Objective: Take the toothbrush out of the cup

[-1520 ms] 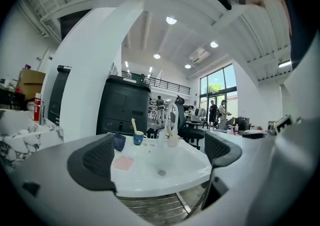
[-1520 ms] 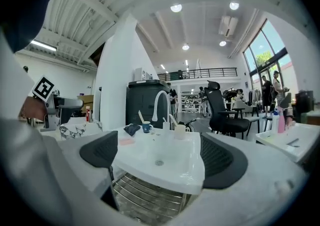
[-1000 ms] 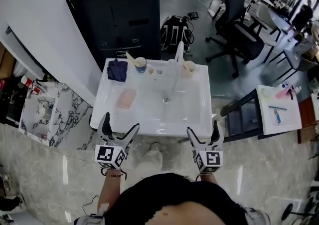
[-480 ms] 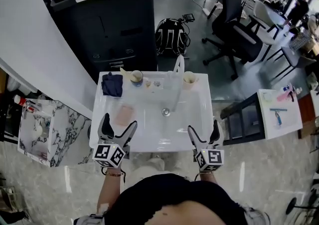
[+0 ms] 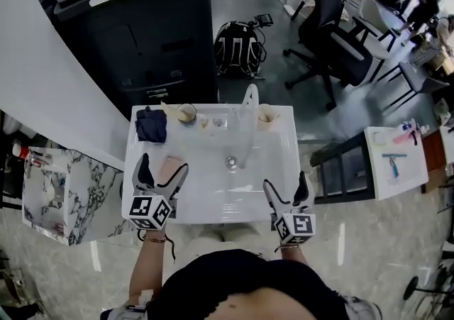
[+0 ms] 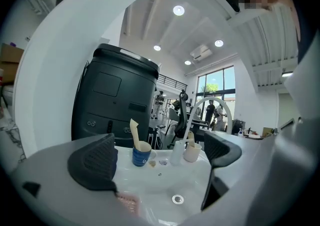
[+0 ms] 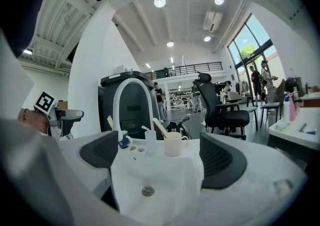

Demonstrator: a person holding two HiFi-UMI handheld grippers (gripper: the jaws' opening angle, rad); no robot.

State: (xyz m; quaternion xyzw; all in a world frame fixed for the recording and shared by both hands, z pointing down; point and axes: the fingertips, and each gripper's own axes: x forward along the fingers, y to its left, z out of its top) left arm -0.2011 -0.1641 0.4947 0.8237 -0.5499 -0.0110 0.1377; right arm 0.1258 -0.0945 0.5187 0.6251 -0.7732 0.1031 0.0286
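The toothbrush (image 7: 159,127) leans out of the cream cup (image 7: 173,145), which sits straight ahead of the right gripper (image 5: 285,182) and well beyond it, at the far rim of the sink (image 5: 213,194). That gripper's jaws stand wide apart with nothing between them. The left gripper (image 5: 163,166), also at the sink's near edge, is likewise wide and empty.

The right gripper looks the better placed for the job. It should travel forward over the basin, keeping to the right of the arched tap (image 5: 248,98), and close on the handle above the cup's lip. Lifting along the handle's lean would keep the cup from tipping, and the left gripper could steady the cup if it shifts.

Ahead of the left gripper, a blue cup (image 6: 141,155) also holds a pale upright stick (image 6: 134,132); I cannot tell whether that is a second brush. The toothbrush's lower end is hidden inside its cup. In the head view both cups are too small to read.
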